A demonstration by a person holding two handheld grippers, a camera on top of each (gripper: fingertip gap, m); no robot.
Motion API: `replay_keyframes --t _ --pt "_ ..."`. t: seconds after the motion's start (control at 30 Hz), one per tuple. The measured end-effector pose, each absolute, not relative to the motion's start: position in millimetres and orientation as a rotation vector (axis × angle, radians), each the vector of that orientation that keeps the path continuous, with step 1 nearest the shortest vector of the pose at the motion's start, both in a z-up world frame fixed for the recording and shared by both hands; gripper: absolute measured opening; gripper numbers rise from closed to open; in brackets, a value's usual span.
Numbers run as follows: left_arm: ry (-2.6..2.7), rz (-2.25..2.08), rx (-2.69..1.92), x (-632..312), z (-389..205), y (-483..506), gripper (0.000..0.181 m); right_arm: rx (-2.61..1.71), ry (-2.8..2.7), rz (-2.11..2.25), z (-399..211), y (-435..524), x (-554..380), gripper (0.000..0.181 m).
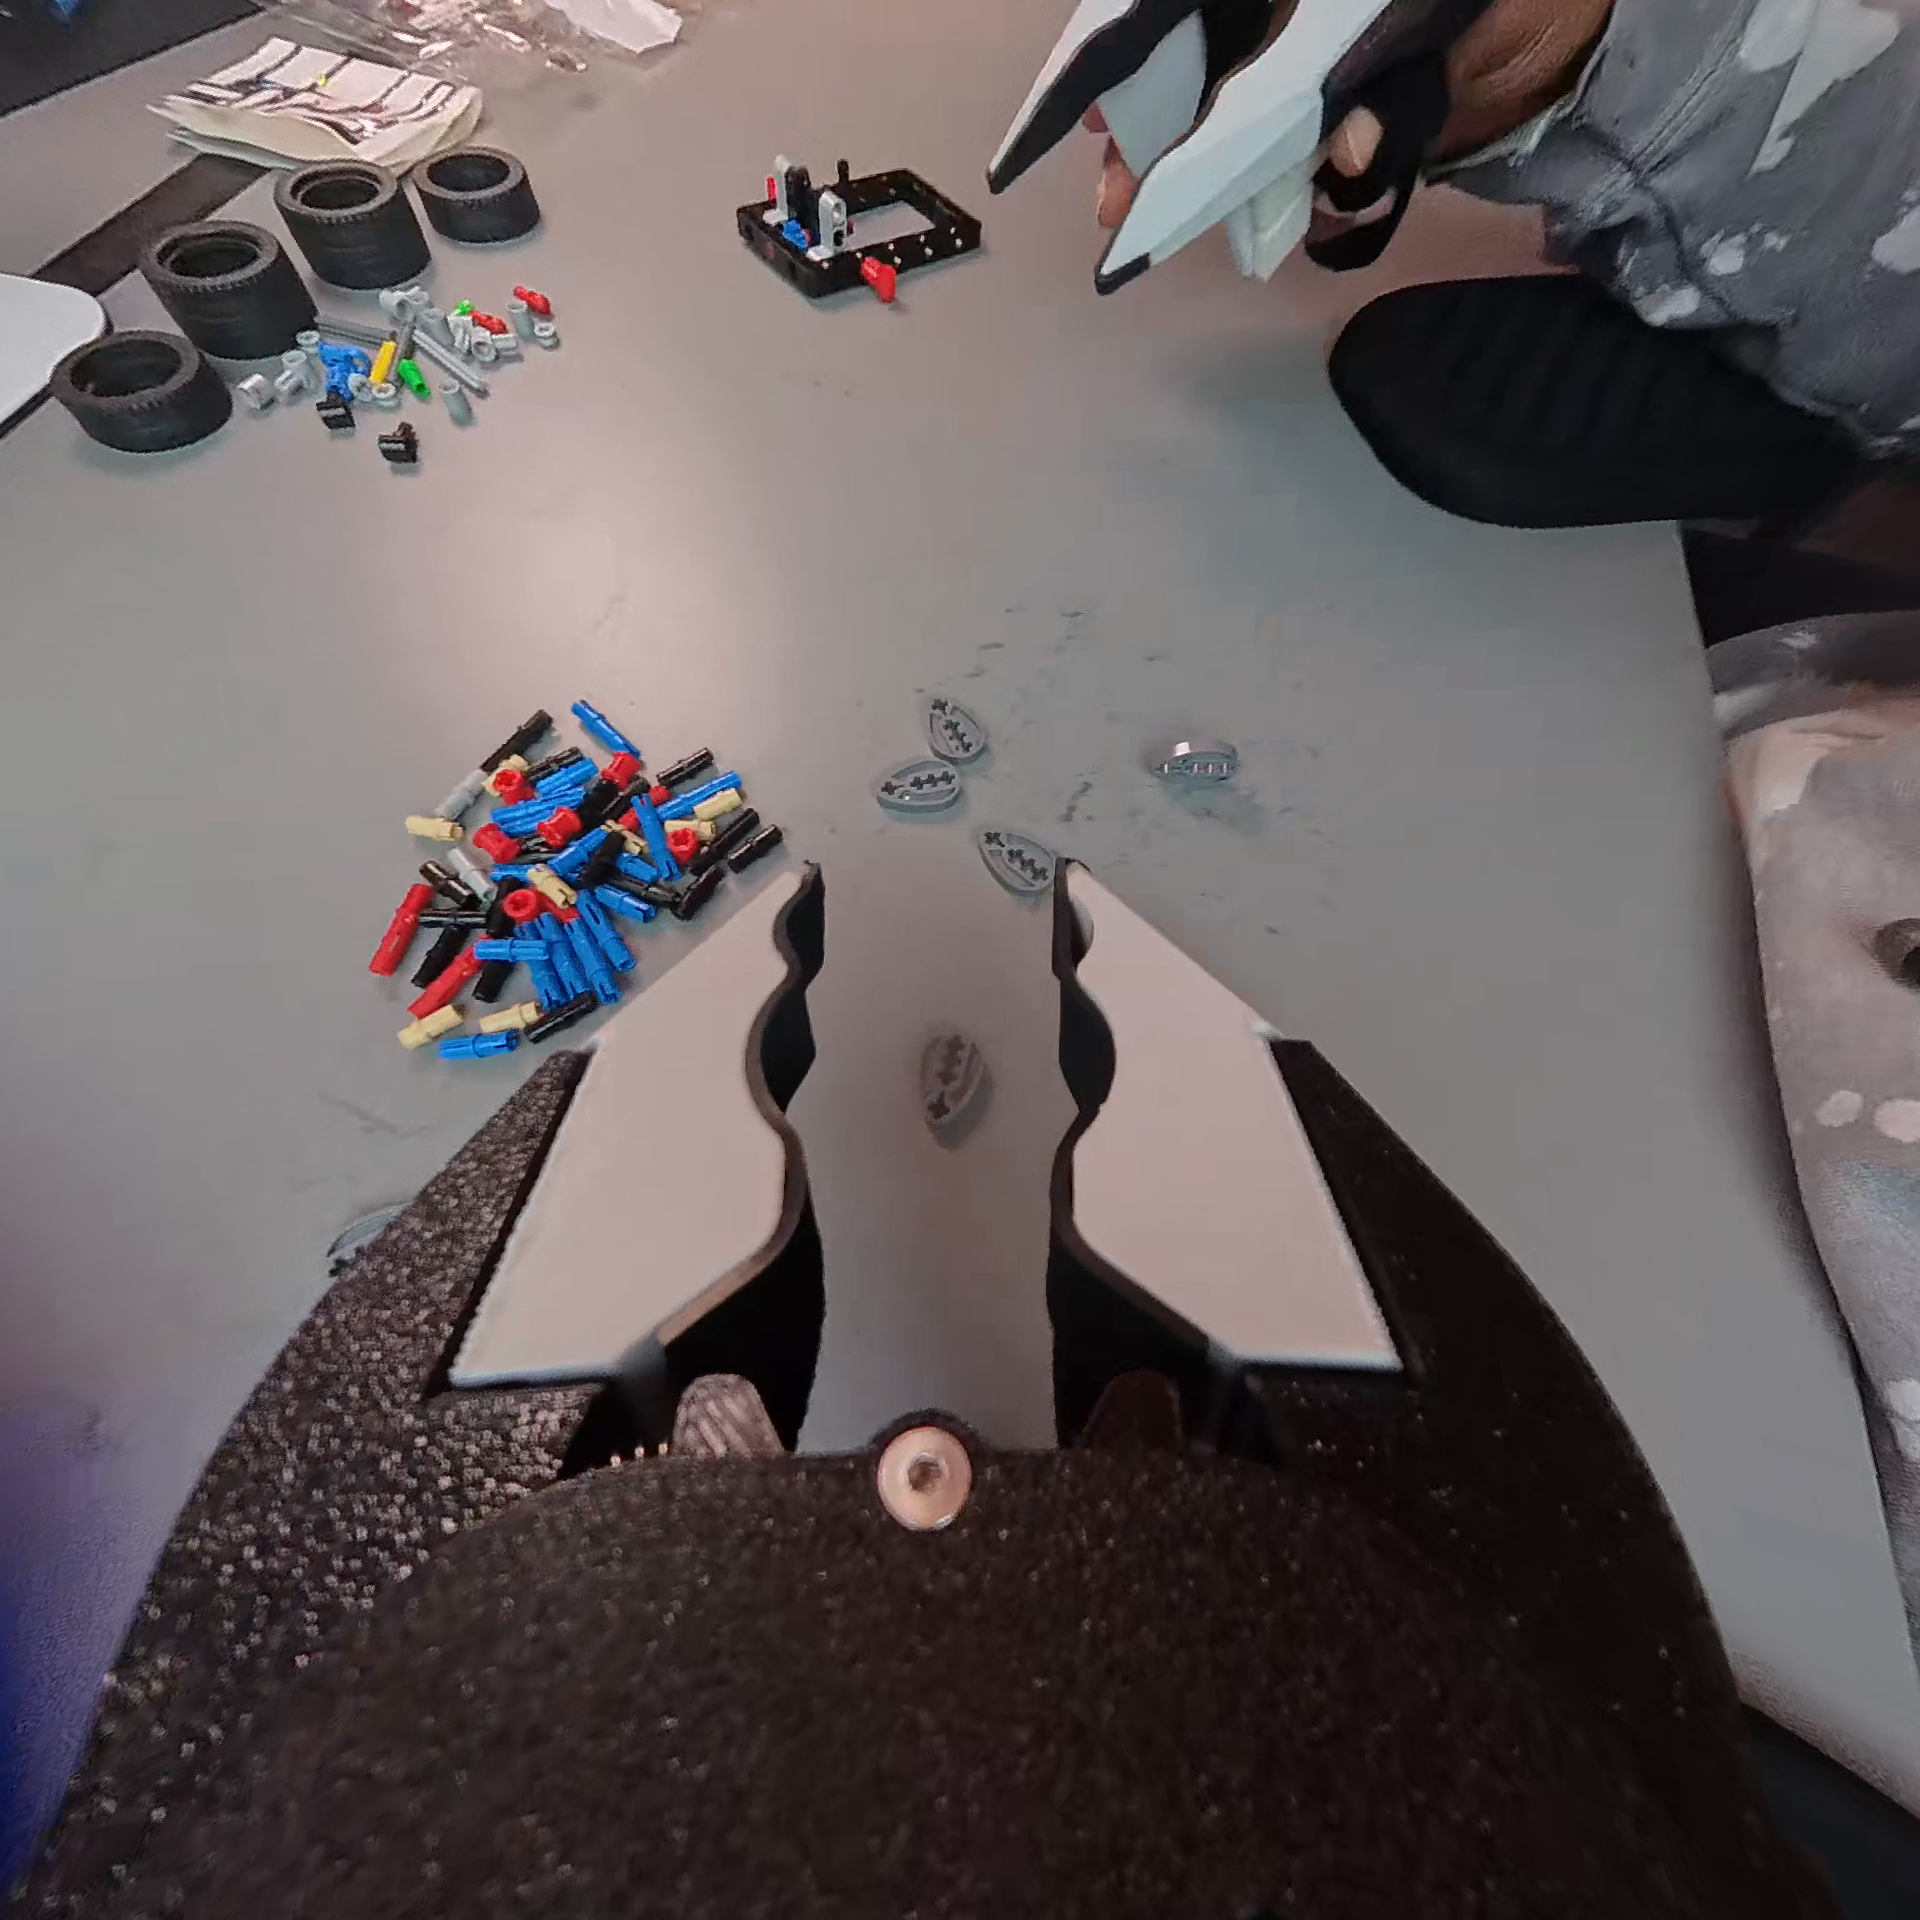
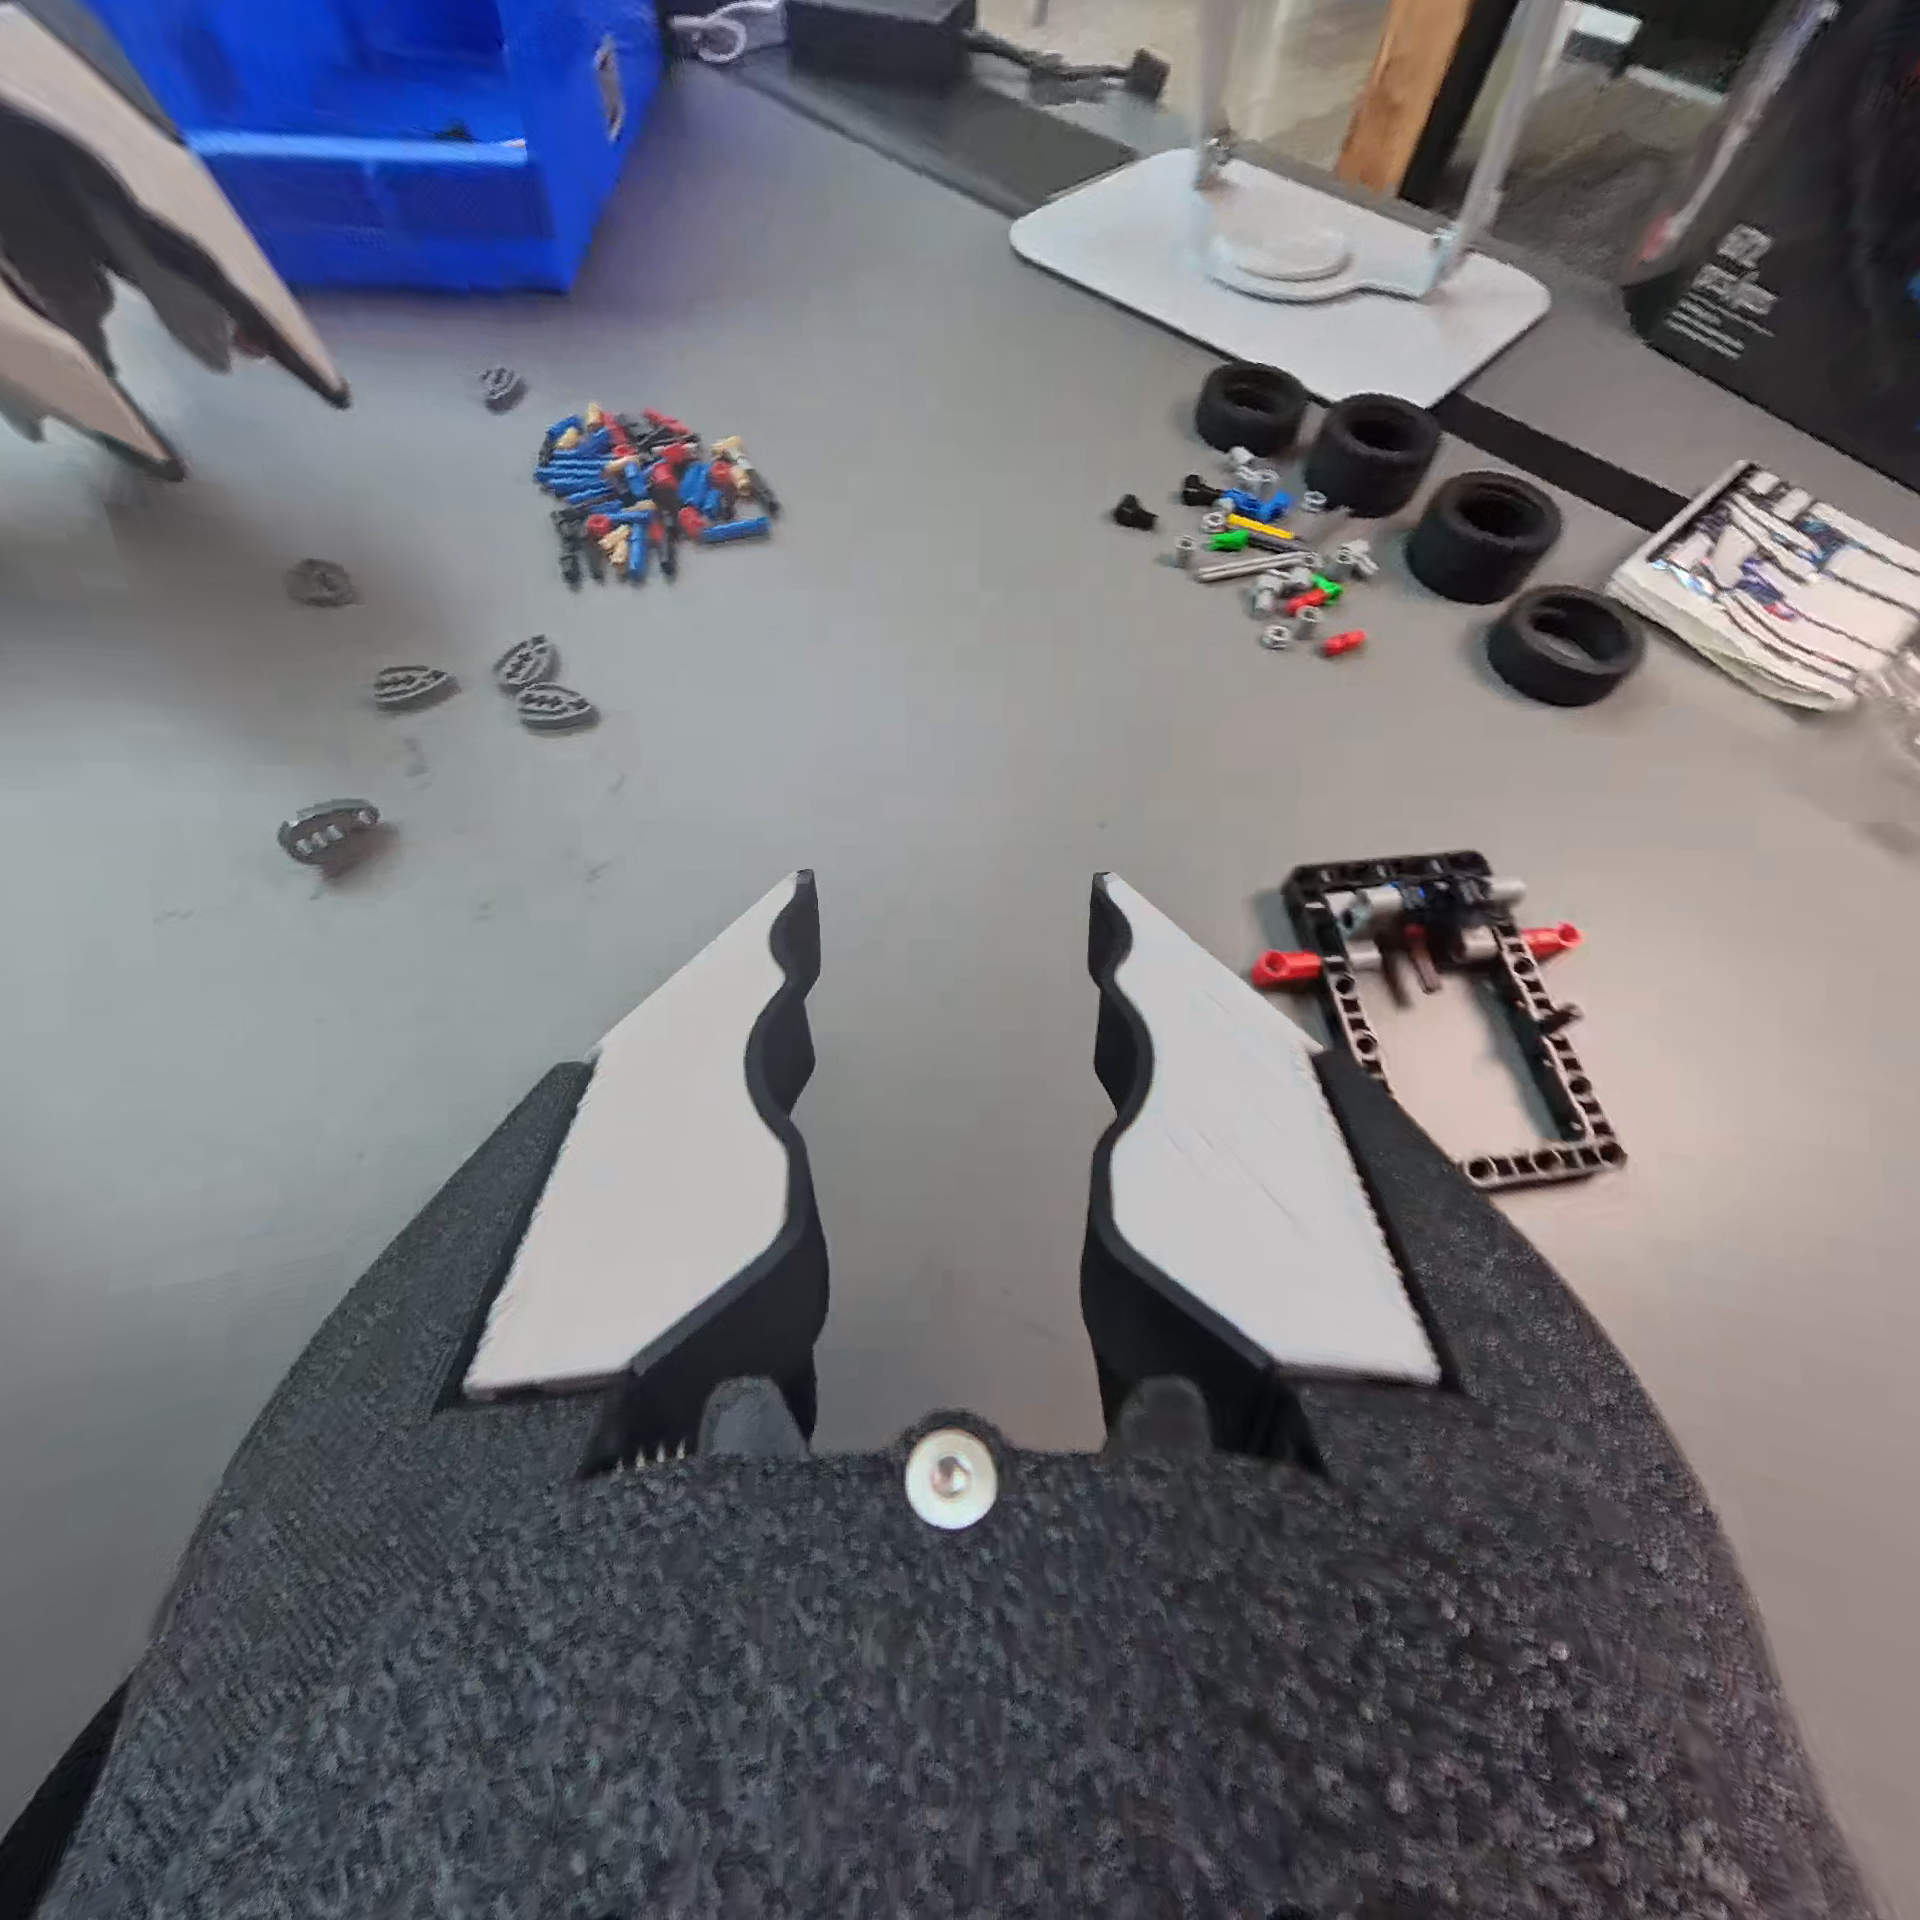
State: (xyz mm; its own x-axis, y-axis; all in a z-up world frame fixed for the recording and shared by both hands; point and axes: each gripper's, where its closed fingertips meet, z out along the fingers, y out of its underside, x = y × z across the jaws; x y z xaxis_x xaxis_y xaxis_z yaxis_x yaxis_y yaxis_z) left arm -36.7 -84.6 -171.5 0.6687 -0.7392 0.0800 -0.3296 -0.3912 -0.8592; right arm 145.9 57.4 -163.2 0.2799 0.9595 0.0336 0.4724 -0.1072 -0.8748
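Observation:
My left gripper (image 1: 938, 878) is open and empty above the grey table (image 1: 727, 582). A grey oval toothed piece (image 1: 952, 1081) lies on the table between its fingers. Several more grey oval pieces (image 1: 920, 784) lie just past the tips, one (image 1: 1018, 860) beside the right fingertip. A pile of blue, black, red and tan pins (image 1: 566, 883) lies to its left. My right gripper (image 2: 953, 891) is open and empty. A black rectangular frame (image 2: 1455, 1018) with red pins lies just to its right. The right gripper also shows in the left wrist view (image 1: 1049, 234).
Several black tyres (image 2: 1475, 530) and a scatter of small mixed parts (image 2: 1268, 551) lie at the far side, next to a folded booklet (image 2: 1777, 582). A blue bin (image 2: 416, 135) and a grey stand base (image 2: 1278, 281) stand at the back. A person's sleeve (image 1: 1766, 208) is at the right.

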Motion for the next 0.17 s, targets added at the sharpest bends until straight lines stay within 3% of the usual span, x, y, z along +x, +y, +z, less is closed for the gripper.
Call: replay_keyframes --t 0.03,0.17 --pt "0.825 -0.617 -1.984 -36.9 -169.0 -86.7 0.044 -1.722 -1.264 0.766 -158.5 62.0 153.1 0.052" --pt "0.922 -0.6 -2.093 -45.3 -190.0 -98.5 0.044 -1.595 -1.243 0.912 -136.6 49.1 150.9 0.043"
